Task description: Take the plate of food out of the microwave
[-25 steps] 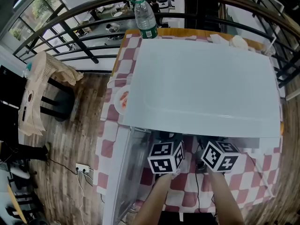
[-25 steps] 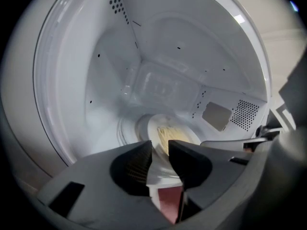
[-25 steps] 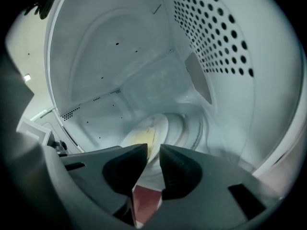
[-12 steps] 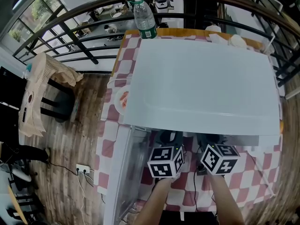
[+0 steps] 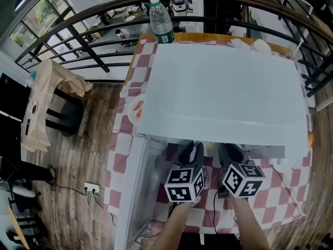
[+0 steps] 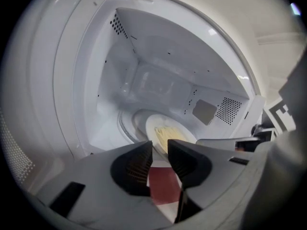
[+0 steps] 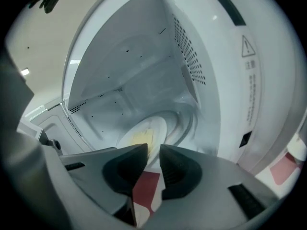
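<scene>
1. My left gripper (image 6: 159, 148) – jaws apart, just been opening, nothing between them.
2. My right gripper (image 7: 153, 151) – narrow gap, empty.
3. Plate of food (image 6: 166, 130) sits inside the microwave (image 6: 158, 56), beyond both grippers.

The head view looks steeply down onto the flat white microwave top (image 5: 223, 87), just beyond the left gripper (image 5: 190, 153) and right gripper (image 5: 232, 153). Each gripper view rides close behind its own jaws, facing into the white cavity (image 6: 158, 75). Both share the pale round plate (image 6: 169, 131) of yellowish food, perhaps noodles, just ahead.
</scene>
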Tool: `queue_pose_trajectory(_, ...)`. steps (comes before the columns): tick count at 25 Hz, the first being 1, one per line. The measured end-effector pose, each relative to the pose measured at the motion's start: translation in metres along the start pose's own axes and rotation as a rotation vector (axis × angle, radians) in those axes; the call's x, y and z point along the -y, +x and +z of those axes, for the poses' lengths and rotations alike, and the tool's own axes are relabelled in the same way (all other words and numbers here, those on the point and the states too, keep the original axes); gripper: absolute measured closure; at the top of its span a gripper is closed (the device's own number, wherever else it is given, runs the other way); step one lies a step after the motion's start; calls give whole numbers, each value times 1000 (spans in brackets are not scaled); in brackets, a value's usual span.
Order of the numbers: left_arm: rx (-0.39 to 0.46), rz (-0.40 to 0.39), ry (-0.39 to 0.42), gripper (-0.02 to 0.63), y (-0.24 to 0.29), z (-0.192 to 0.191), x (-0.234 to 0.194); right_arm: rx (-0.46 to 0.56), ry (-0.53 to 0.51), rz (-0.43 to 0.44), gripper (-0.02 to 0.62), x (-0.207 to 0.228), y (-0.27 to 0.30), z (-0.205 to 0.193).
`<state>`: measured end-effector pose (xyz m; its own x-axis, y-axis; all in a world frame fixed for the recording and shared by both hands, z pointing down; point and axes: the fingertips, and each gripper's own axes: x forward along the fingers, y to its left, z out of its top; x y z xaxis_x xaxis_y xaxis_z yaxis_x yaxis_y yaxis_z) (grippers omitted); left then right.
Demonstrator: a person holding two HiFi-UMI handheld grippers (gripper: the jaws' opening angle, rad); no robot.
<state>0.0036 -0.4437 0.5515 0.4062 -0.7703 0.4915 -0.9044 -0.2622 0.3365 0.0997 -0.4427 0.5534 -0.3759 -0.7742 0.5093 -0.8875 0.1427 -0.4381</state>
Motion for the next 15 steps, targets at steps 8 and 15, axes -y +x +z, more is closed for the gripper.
queue_pose_trajectory(8, 14, 16, -36, 495, -9, -6, -2, -6, 21, 13, 522, -2, -7, -6)
queue_pose_trajectory(15, 26, 94, -61, 479, -12, 0, -17, 45, 65, -25, 465, 13, -7, 10)
